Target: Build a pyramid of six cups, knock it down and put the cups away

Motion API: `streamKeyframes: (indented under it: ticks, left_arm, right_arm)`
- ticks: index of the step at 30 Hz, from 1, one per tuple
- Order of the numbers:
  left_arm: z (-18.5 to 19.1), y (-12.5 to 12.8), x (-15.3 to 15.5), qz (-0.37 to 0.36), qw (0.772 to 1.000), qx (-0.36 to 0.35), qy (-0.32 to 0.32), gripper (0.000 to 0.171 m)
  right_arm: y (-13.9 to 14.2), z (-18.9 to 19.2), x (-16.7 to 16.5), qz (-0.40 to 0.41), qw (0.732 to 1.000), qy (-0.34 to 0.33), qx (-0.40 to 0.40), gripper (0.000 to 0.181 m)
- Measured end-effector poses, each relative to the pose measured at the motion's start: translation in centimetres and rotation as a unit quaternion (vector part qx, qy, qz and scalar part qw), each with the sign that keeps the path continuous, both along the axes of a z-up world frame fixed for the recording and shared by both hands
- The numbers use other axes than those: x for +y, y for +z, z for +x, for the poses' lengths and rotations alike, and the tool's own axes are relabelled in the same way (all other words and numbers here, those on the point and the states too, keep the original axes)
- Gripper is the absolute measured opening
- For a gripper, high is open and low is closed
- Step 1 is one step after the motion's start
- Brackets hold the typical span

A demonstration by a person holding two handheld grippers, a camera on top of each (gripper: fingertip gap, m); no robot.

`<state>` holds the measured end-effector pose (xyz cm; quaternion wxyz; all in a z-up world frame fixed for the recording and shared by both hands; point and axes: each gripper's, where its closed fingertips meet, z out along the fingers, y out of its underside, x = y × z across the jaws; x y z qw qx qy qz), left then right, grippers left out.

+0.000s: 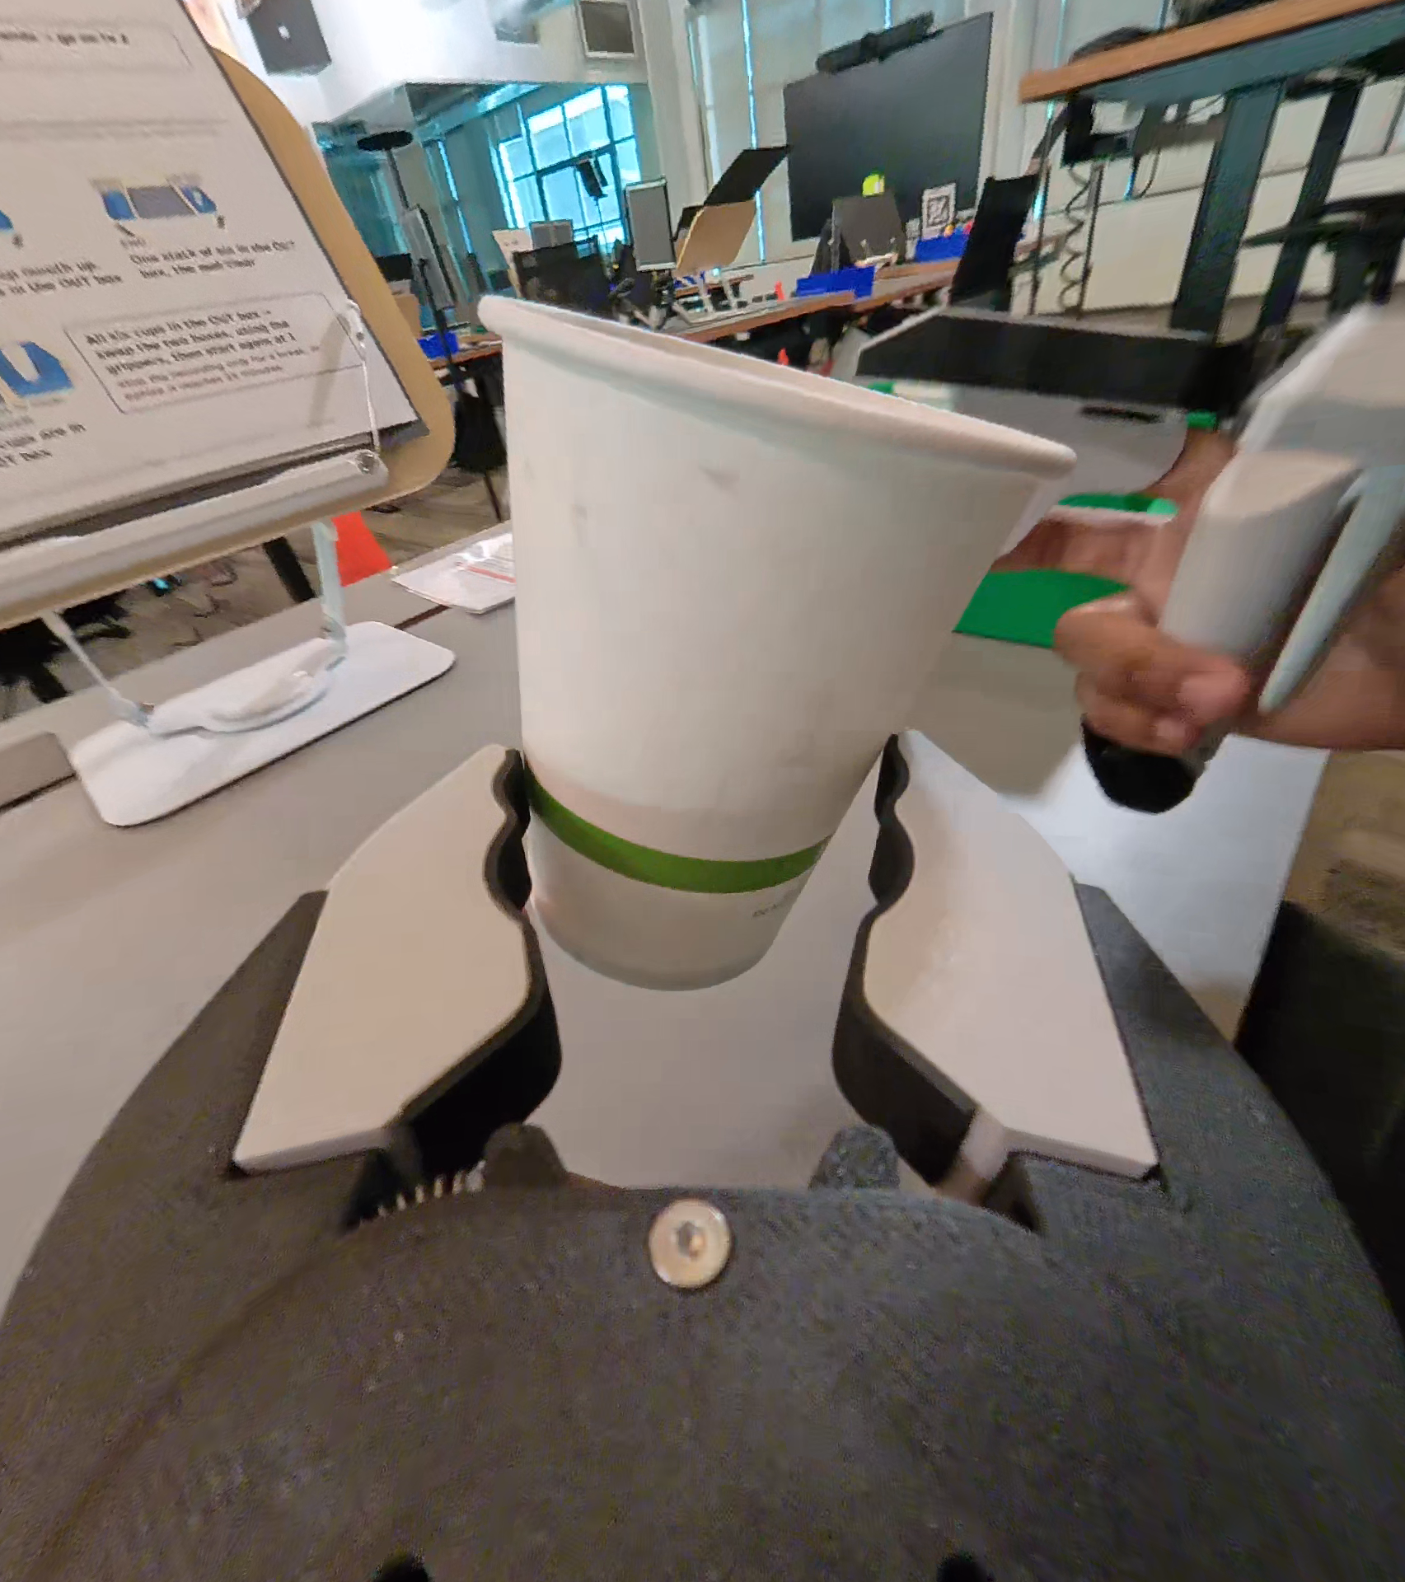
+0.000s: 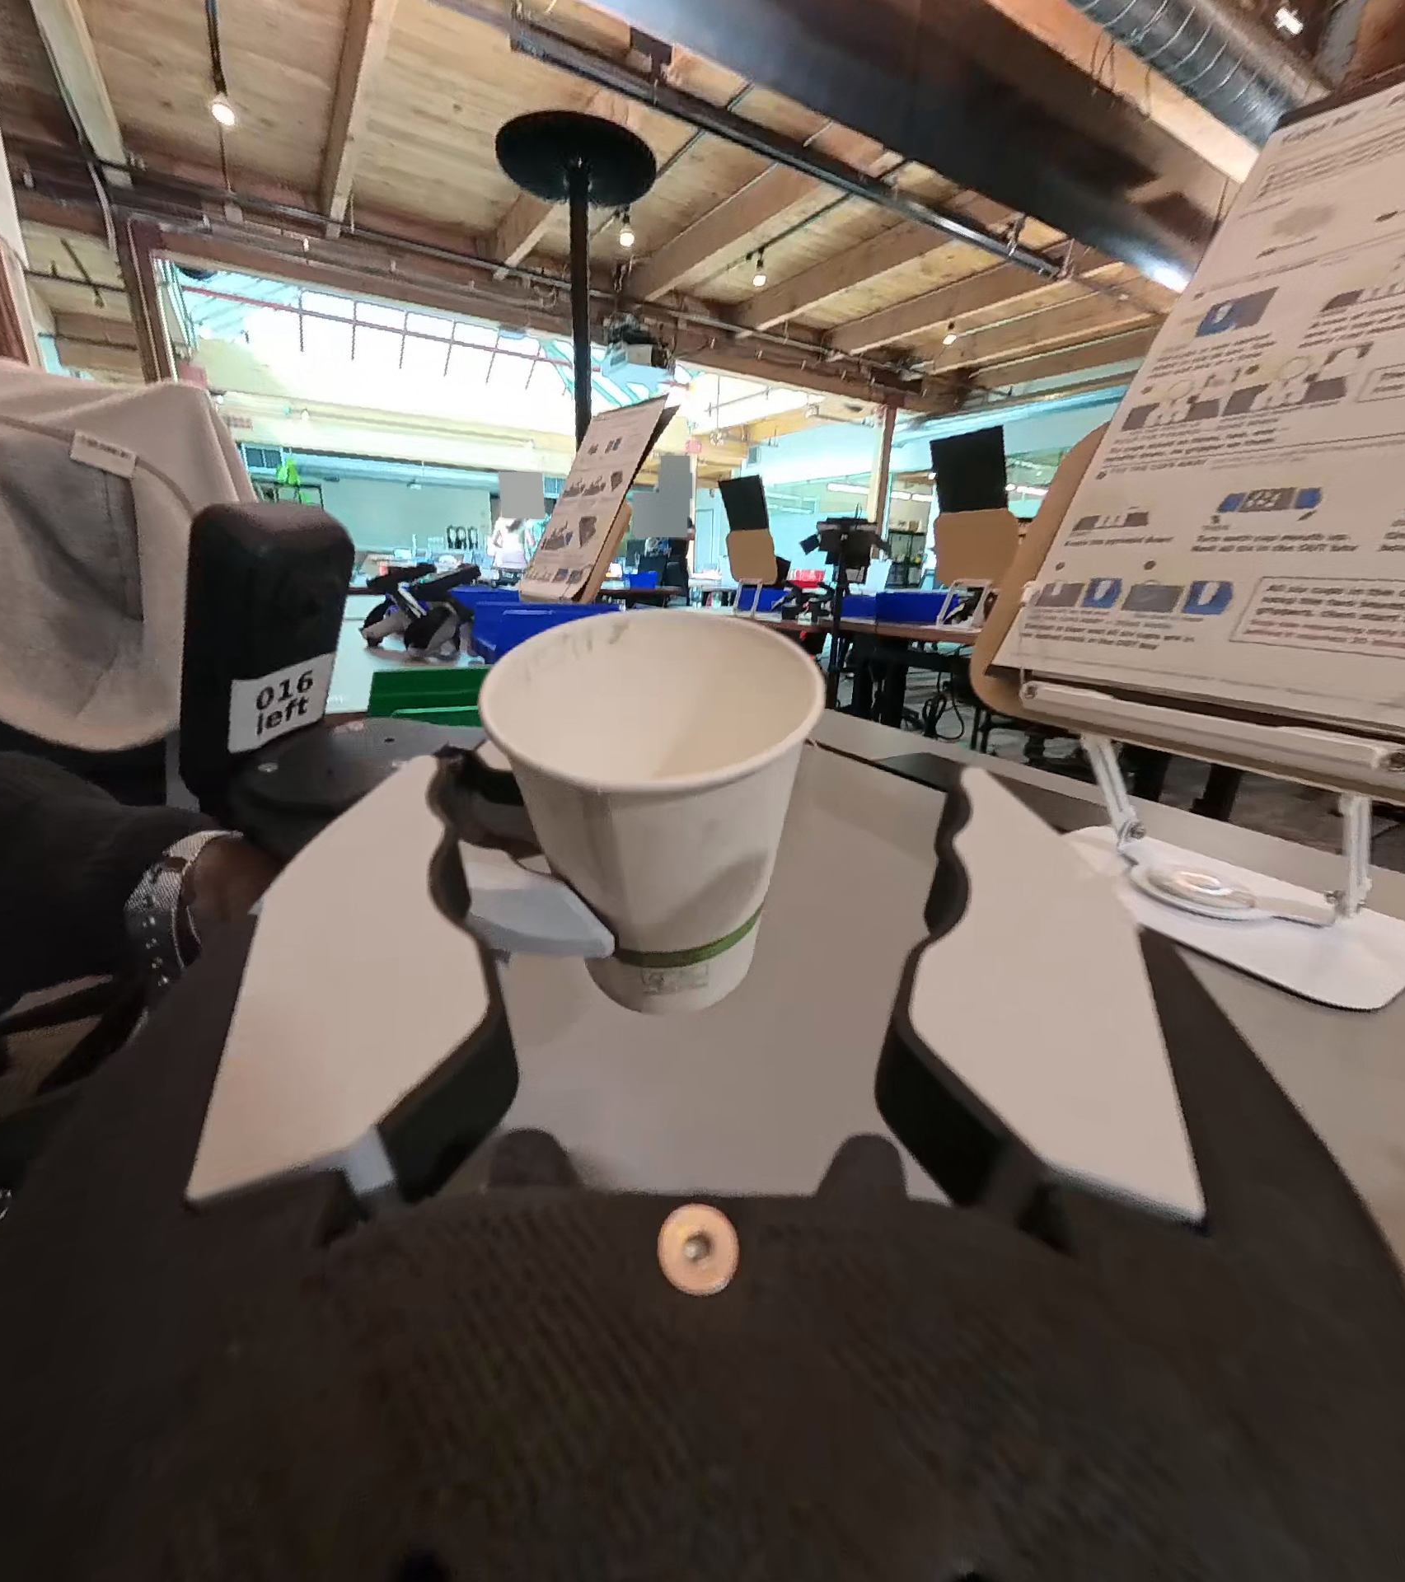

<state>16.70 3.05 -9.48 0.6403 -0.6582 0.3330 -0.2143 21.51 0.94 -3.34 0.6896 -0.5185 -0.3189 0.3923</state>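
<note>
One white paper cup (image 1: 733, 616) with one green band, upright, clear of the grey table (image 1: 82, 984); left gripper (image 1: 703, 847) clamps its base; right gripper (image 2: 694, 847) spread wide, empty, nearby; one instruction stand (image 1: 253, 693) beside.

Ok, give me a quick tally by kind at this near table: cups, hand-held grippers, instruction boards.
Paper cup: 1
Hand-held grippers: 2 (left hand-held gripper holding the cup, right hand-held gripper open)
Instruction board on its stand: 1
Total: 4
</note>
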Motion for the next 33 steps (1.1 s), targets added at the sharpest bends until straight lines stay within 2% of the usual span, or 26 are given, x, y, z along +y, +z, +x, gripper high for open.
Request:
streamKeyframes:
  ticks: [5,9,14,17,21,26,33]
  left_arm:
    - [2.2,-0.8,-1.9,0.002,0.999,0.022,-0.045,0.080]
    - [3.8,-1.3,-3.1,-0.025,0.997,0.013,-0.075,0.080]
    - [3.9,-1.9,-3.2,-0.025,0.996,0.026,-0.079,0.078]
    - [3.7,-1.6,-3.0,-0.015,0.997,0.017,-0.075,0.073]
    - [3.4,-1.7,-2.8,-0.020,0.997,0.014,-0.074,0.073]
    - [3.0,-2.2,-2.2,-0.029,0.997,0.016,-0.066,0.073]
    - [2.8,-2.8,-2.0,-0.028,0.998,0.030,-0.056,0.071]
  right_arm:
    - [-1.2,-1.3,-0.4,-0.003,0.999,0.014,-0.036,0.110]
    - [-1.8,-2.1,-1.3,-0.003,0.997,0.044,-0.056,0.099]
    - [-2.0,-2.3,-1.5,0.003,0.996,0.047,-0.074,0.097]
    - [-1.0,-1.2,-0.7,0.001,0.999,0.026,-0.048,0.096]
    - [3.0,3.3,1.3,0.030,0.998,-0.052,0.018,0.096]
    - [8.5,13.7,4.9,0.081,0.970,-0.220,0.065,0.096]
    - [9.6,25.6,7.4,0.131,0.912,-0.387,0.043,0.096]
